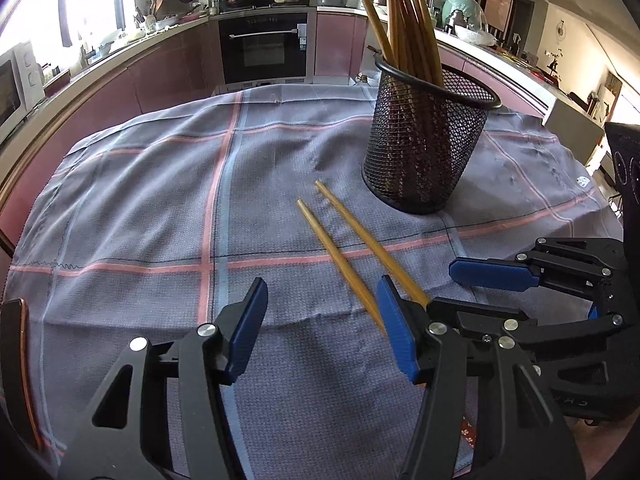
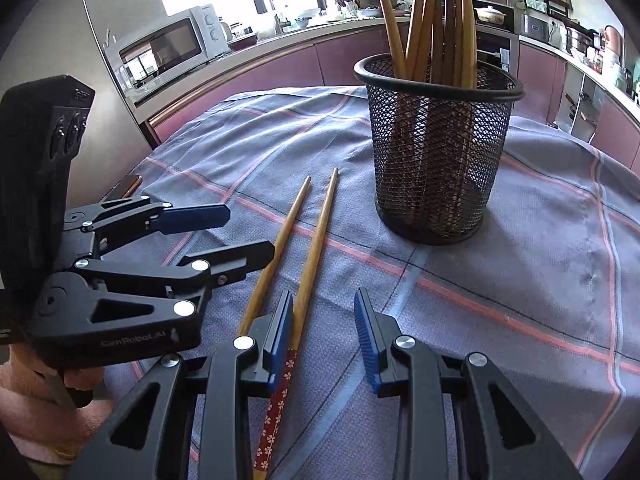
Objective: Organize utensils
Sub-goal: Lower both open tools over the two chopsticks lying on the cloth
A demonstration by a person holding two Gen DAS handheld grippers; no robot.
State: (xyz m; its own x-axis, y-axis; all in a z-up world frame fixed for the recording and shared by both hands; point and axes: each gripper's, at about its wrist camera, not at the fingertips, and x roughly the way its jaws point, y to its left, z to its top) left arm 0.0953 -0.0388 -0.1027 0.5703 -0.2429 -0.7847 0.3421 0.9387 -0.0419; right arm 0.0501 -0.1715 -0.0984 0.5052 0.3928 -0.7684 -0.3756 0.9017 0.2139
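Two loose wooden chopsticks (image 2: 296,248) lie side by side on the grey plaid cloth (image 2: 540,240), running from bottom centre of the right wrist view up toward mid-frame, tips stopping short of the black mesh holder (image 2: 440,160). The holder stands upright in the upper right of centre with a bundle of chopsticks (image 2: 436,20) already fanned out of it. Right gripper (image 2: 324,344) is part-open, nothing pinched; the right-hand chopstick, with its red flower-pattern end, passes just inside its left blue pad, the other lies outside that pad. Contact with the pad can't be told. Left gripper (image 1: 322,332) in its own view stands wider, empty, the sticks' near ends against or behind its right pad at lower right of centre. Both claws crowd the same handle ends, near each other. Risks, as I judge them: closing now catches one stick only and the other rolls or skids on the loose cloth; the two grippers bump each other; the cloth bunches under a pad; a stick held low and tilted snags the standing bundle or tips the light mesh holder on insertion.
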